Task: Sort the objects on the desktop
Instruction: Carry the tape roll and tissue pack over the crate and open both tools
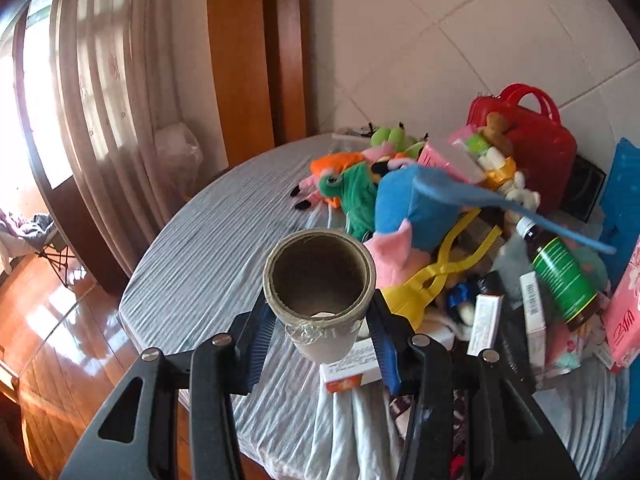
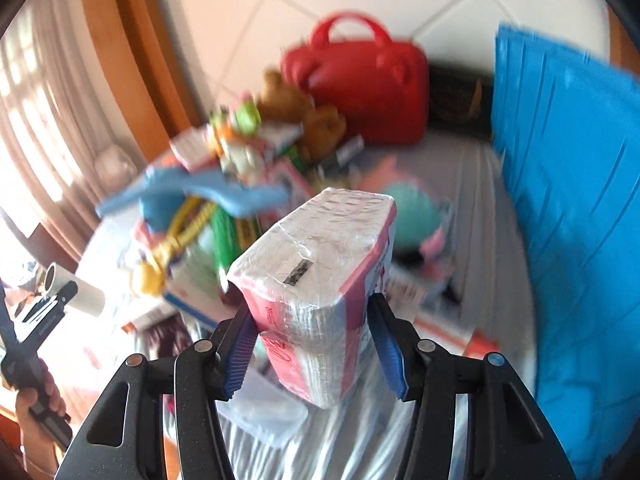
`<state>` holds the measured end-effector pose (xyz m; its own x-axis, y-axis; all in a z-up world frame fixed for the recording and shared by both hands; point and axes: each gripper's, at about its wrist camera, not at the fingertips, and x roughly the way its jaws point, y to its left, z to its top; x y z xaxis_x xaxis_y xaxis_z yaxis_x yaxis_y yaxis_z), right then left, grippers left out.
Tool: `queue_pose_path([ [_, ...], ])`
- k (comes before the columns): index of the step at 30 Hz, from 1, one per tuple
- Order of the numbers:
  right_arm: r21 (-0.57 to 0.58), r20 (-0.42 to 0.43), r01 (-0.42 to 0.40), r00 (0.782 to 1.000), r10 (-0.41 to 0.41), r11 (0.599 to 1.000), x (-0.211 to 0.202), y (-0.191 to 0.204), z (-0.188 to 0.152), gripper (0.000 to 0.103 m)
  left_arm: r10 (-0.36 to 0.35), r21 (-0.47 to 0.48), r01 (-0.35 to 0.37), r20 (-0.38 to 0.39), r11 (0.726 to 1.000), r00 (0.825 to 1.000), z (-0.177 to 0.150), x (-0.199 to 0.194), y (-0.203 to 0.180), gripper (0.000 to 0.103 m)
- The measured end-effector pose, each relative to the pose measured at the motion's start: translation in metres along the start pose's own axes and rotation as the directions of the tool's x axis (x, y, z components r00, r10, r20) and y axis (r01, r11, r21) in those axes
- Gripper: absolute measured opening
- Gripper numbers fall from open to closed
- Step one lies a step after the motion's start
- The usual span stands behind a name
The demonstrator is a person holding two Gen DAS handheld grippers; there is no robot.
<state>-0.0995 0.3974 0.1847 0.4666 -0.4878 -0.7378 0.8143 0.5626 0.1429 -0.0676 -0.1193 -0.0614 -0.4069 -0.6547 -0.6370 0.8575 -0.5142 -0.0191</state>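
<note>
My left gripper [image 1: 320, 334] is shut on a brown cardboard tube [image 1: 320, 300], open end up, held above the grey-clothed table [image 1: 208, 248]. My right gripper [image 2: 312, 340] is shut on a pink-and-white tissue pack [image 2: 320, 280], lifted over the table. The left gripper with its tube also shows in the right wrist view [image 2: 60, 288], at the far left. A pile of plush toys [image 1: 400, 200], yellow tongs [image 1: 440, 272], a dark bottle with a green label [image 1: 564, 276] and small boxes [image 1: 486, 324] lies on the table's right side.
A red plastic case [image 1: 528, 140] stands at the back by the tiled wall. A blue bag [image 2: 572, 220] stands at the right. A pink tissue pack [image 1: 624, 304] lies at the right edge. Curtains and a wooden floor are to the left, past the table edge.
</note>
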Motion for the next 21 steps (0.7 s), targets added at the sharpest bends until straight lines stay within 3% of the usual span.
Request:
queue_pose_path([
  [6, 0.021, 0.159, 0.002, 0.987, -0.005, 1.0, -0.058, -0.011, 0.031, 0.054, -0.12, 0.086, 0.111, 0.106, 0.99, 0.987, 0.049, -0.043, -0.054, 0.045],
  [11, 0.048, 0.306, 0.038, 0.951, -0.051, 0.998, -0.128, -0.034, 0.048, 0.054, -0.27, 0.177, 0.244, 0.146, 0.954, 0.952, 0.076, -0.077, -0.118, 0.045],
  [17, 0.105, 0.428, 0.102, 0.893, -0.137, 0.989, -0.211, -0.076, 0.055, 0.054, -0.478, 0.3, 0.422, 0.146, 0.855, 0.866, 0.094, -0.128, -0.208, 0.045],
  [21, 0.139, 0.458, 0.173, 0.862, -0.218, 0.975, -0.255, -0.11, 0.055, 0.054, -0.598, 0.372, 0.524, 0.111, 0.766, 0.794, 0.099, -0.164, -0.271, 0.045],
])
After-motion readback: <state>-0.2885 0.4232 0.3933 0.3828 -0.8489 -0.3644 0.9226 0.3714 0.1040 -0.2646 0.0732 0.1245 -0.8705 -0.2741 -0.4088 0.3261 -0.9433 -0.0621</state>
